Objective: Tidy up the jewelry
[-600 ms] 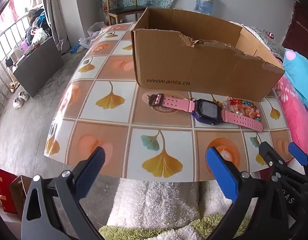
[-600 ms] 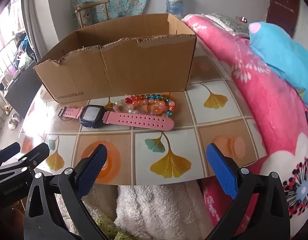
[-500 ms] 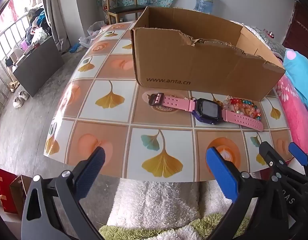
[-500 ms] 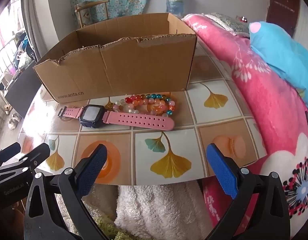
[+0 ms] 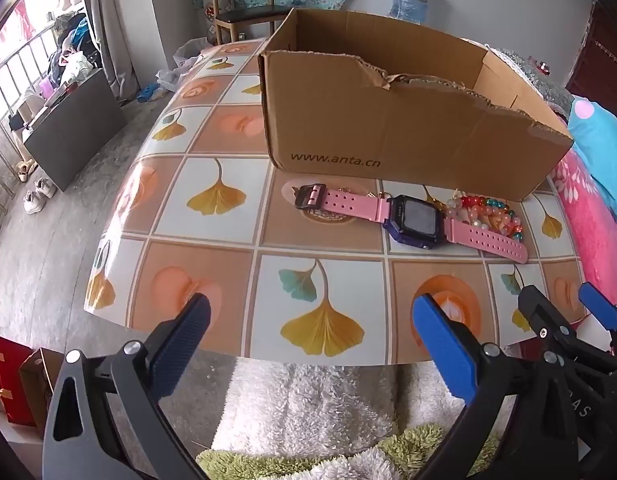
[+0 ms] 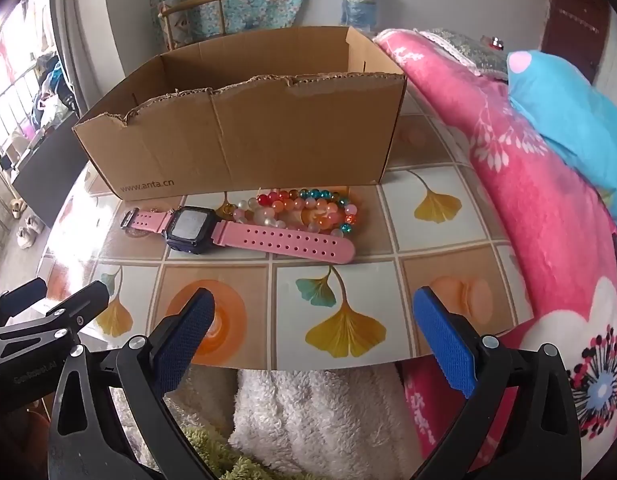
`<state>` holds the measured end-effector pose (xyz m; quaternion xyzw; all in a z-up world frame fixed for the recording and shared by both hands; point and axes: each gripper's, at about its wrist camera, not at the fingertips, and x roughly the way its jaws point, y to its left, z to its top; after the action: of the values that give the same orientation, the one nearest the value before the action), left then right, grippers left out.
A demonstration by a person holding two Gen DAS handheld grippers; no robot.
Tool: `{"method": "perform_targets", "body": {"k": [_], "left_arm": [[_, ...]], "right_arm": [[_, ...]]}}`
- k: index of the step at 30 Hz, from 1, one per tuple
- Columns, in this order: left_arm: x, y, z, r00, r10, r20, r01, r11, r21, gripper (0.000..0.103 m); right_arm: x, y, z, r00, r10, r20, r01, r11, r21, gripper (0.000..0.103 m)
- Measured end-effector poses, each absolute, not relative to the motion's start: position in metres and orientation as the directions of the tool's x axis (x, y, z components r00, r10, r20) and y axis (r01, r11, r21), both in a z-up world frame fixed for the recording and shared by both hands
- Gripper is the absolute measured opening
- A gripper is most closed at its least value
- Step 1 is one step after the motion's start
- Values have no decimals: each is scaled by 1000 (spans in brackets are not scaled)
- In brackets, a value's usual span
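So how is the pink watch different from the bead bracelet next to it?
The watch lies stretched out flat in a long line, while the bead bracelet is curled up in loops. The watch has one smooth pink strap with holes and a dark square face; the bead bracelet is many round beads in several colours. Both lie on the table before the cardboard box.

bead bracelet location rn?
In the right wrist view the bead bracelet lies mid-table, between the cardboard box behind it and the pink watch strap in front, touching the strap.
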<state>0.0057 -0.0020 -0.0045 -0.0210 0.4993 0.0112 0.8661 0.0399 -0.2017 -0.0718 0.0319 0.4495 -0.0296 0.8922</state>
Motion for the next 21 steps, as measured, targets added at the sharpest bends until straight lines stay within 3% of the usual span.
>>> {"method": "perform_targets", "body": {"k": [21], "left_arm": [[1,3,-7,505,23,-863,-67,998,-13,99]], "right_arm": [[37,-205,-71,590,-44,-806,99,995,18,96]]}}
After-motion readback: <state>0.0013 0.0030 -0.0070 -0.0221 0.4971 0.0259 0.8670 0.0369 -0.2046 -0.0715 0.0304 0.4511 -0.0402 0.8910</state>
